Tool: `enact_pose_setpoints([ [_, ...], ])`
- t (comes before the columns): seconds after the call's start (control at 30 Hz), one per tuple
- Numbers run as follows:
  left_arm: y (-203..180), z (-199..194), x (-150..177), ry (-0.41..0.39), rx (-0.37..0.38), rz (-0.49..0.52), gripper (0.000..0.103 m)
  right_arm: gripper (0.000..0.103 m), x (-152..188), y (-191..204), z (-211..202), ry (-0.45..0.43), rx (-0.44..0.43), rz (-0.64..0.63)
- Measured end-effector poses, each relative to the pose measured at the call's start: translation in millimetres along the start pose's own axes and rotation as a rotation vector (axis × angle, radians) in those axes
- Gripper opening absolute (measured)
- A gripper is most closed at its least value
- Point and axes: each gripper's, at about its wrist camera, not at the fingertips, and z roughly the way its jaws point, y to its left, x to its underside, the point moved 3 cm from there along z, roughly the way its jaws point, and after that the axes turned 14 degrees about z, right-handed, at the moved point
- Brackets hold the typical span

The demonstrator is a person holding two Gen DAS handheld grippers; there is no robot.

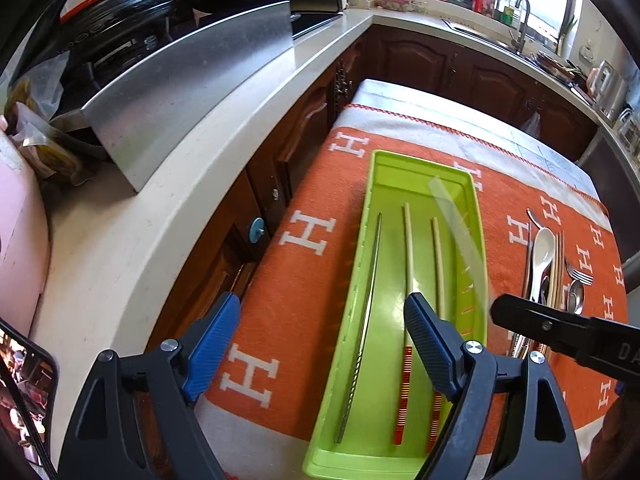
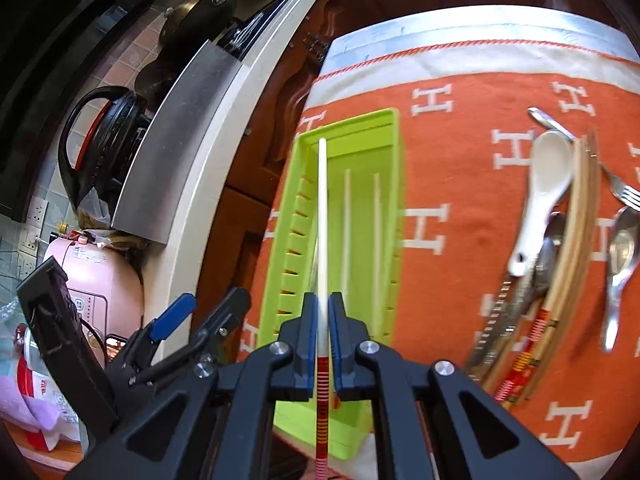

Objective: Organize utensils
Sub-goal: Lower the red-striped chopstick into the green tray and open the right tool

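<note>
A lime green tray (image 1: 376,176) lies on the orange cloth and holds a metal chopstick (image 1: 368,292) and two pale chopsticks with red-striped ends (image 1: 408,256). My left gripper (image 1: 320,324) is open and empty, hovering over the tray's near left side. My right gripper (image 2: 322,308) is shut on a pale chopstick (image 2: 322,216) with a red-striped end, held above the tray (image 2: 388,128); it shows blurred in the left wrist view (image 1: 456,224). A pile of utensils lies to the right: a white spoon (image 2: 548,184), chopsticks (image 2: 576,248), a fork (image 2: 624,192) and a metal spoon (image 2: 620,252).
A white counter (image 1: 200,184) runs along the left with a steel panel (image 1: 188,84), a black pot (image 1: 116,8) and a pink appliance (image 2: 92,276). Dark wooden cabinets (image 1: 440,64) stand behind the table. A sink and tap (image 1: 520,20) are at the far right.
</note>
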Motion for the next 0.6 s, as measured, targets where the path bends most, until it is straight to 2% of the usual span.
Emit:
enact_pose_setpoints([
  [0.13,5.2,-0.2,2.4,0.010,-0.018,-0.009,0.083,0.015,2.6,5.5,10.5,0.018,0.038,-0.023],
  [0.2,6.1,-0.4,3.2,0.014,-0.018,-0.012,0.083,0.015,5.4,3.7,9.9,0.015,0.050,-0.039],
  [0.33,4.1,-2.0,2.9,0.012,-0.017,-0.011,0.083,0.015,9.1,-3.3,2.4,-0.018,0.088,-0.081],
  [0.6,-23.2,-12.1,1.0,0.004,-0.007,0.038,0.083,0.015,14.7,-25.3,-21.9,-0.106,0.145,-0.137],
])
